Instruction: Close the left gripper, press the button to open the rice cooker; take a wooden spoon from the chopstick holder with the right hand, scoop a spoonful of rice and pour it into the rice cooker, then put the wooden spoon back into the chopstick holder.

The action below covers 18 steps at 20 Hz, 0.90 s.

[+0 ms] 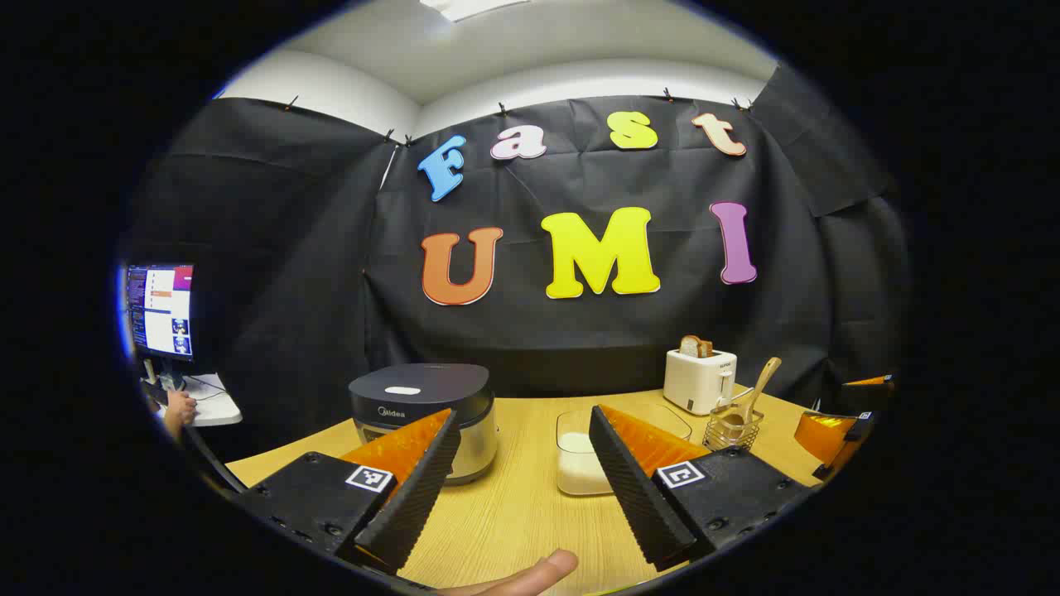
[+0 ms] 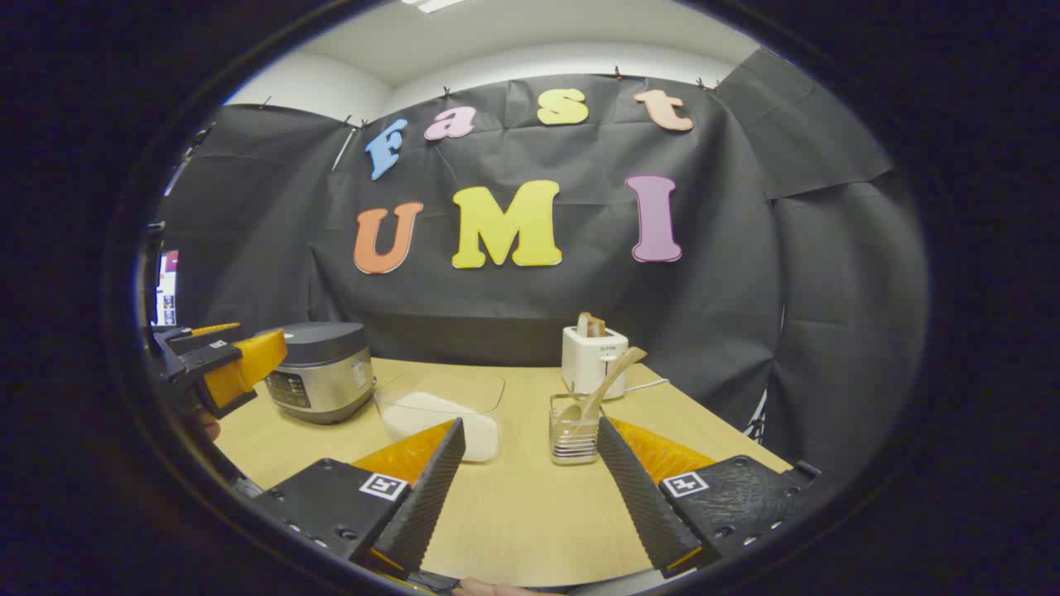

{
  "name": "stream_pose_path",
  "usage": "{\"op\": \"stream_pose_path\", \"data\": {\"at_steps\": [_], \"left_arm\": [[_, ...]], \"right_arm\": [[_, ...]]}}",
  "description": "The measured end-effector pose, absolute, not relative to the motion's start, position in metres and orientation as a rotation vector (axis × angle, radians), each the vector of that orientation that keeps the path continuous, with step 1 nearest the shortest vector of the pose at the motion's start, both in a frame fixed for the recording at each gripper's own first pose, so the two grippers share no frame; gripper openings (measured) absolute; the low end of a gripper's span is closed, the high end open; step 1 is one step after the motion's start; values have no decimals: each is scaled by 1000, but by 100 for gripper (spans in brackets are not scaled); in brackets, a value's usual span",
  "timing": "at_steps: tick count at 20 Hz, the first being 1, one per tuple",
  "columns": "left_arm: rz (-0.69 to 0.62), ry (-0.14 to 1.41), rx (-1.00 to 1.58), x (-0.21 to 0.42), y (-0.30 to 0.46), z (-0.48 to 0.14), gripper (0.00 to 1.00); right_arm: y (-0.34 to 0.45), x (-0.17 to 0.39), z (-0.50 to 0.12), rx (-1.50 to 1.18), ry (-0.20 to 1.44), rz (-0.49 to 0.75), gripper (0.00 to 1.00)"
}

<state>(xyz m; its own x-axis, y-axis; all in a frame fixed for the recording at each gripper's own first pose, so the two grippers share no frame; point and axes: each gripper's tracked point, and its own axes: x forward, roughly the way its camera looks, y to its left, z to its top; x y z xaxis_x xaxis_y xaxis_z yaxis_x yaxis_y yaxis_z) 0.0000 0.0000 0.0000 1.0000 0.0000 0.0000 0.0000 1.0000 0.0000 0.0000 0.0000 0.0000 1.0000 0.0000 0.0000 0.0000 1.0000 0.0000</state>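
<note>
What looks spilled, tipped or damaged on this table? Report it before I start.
Nothing stands out. The dark-lidded silver rice cooker sits level with its lid shut, the clear container of white rice shows no spill, and the wooden spoon leans in the wire chopstick holder. Both grippers hang open, empty.

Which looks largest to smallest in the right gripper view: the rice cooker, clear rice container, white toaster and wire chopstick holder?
1. Silver rice cooker with dark lid and clear plastic container of white rice: alike, so unranked.
2. White toaster holding bread.
3. Wire chopstick holder with wooden spoon.
The toaster stands farther back, so nearness may skew this.
</note>
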Motion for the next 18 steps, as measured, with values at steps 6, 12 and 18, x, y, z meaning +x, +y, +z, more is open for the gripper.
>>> {"op": "stream_pose_path", "data": {"at_steps": [6, 12, 18], "left_arm": [[31, 21, 25, 0, 9, -2, 99], [49, 16, -2, 7, 21, 0, 99], [76, 46, -44, 31, 51, -9, 94]], "right_arm": [[-4, -4, 7, 6, -22, -7, 92], [-3, -5, 17, -5, -34, -4, 92], [14, 2, 7, 27, -20, 39, 92]]}}
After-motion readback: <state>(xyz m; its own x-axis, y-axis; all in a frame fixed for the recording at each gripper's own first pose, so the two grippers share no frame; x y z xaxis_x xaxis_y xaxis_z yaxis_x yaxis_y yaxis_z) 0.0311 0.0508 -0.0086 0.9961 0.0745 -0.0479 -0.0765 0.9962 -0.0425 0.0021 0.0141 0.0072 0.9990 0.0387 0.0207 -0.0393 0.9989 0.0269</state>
